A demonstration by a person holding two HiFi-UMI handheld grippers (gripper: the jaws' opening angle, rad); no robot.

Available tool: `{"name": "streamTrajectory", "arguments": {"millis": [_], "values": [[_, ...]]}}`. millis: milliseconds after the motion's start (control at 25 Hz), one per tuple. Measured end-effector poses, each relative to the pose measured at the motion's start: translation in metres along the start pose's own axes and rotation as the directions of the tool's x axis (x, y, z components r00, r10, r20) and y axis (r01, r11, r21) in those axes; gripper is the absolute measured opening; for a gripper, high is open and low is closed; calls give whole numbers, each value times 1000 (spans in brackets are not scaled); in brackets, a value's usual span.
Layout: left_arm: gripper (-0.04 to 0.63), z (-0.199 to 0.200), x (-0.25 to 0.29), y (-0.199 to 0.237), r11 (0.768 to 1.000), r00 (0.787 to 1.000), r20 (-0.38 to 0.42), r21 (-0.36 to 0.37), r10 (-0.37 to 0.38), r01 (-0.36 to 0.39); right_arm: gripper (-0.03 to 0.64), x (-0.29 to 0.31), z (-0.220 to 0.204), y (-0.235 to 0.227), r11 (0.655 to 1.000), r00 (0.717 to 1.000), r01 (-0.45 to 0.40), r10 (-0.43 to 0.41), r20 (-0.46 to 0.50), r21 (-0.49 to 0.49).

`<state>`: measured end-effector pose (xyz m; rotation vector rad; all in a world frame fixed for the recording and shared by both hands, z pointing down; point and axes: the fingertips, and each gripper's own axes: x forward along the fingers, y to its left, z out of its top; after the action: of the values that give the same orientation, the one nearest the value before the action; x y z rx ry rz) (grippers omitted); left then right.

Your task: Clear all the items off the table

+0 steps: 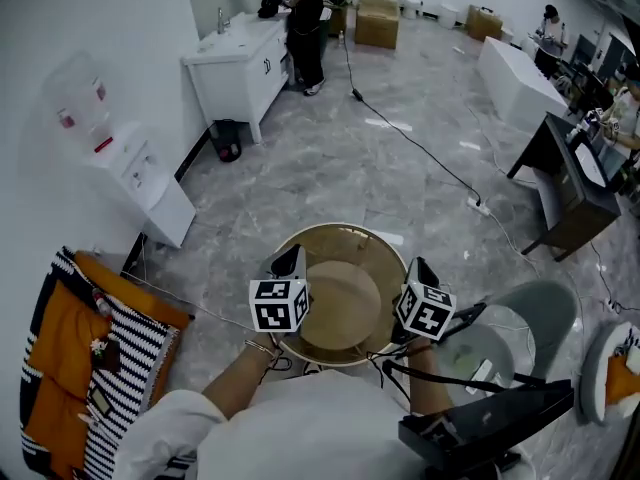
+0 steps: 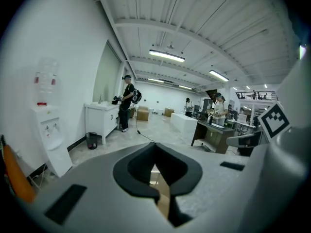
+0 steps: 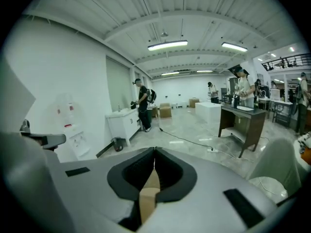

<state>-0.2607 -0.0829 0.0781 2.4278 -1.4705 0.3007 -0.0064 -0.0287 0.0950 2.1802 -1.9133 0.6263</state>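
Observation:
In the head view a round tan basin (image 1: 340, 303) with a raised rim hangs above the grey marble floor, right in front of me. My left gripper (image 1: 290, 264) grips its left rim, and my right gripper (image 1: 418, 270) grips its right rim. In the left gripper view the left gripper (image 2: 156, 171) has its jaws together on a thin tan edge of the basin (image 2: 164, 198). The right gripper view shows the same for the right gripper (image 3: 154, 171), with a tan strip of the basin (image 3: 148, 193) pinched between the pads. Nothing lies inside the basin.
Orange and striped fabric (image 1: 90, 368) lies at my left. A grey chair (image 1: 540, 313) and a black frame (image 1: 480, 418) stand at my right. Farther off are a water dispenser (image 1: 130, 168), a white cabinet (image 1: 240, 68), a dark desk (image 1: 570, 183), a floor cable (image 1: 420, 148) and a person (image 1: 310, 18).

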Motion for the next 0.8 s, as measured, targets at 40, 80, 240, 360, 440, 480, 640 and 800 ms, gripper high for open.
{"name": "streamTrajectory", "arguments": {"millis": [40,80,240,360,440,480,640,800], "values": [[2,1,-1,-1,1000,1000,9,-2,10,-10,26,-1,4,1,1000,1000,-13,13,8,-11],[2,-1,-2,-5,1000,1000,13,-9,22,-22,26,-3,6,-1,999,1000,-25,25,11,-21],[2,-17,-17,-22,996,997,-2,-48,72,-72,25,-13,9,-14,996,997,-73,73,-9,-56],[2,-24,-25,-22,993,995,-10,-65,98,-98,25,-13,10,-13,994,996,-94,93,-13,-62],[2,-28,-26,-24,992,995,-22,-80,97,-99,25,-12,10,-12,993,994,-105,104,-14,-55],[2,-30,-26,-26,993,995,-28,-74,94,-95,25,-12,9,-12,992,994,-111,110,-14,-52],[2,-30,-28,-29,993,994,-27,-39,107,-108,25,-10,6,-8,989,990,-141,141,-14,-53],[2,-18,-28,-19,990,991,-5,-48,134,-134,23,-7,13,-2,983,987,-158,158,-11,-88]]}}
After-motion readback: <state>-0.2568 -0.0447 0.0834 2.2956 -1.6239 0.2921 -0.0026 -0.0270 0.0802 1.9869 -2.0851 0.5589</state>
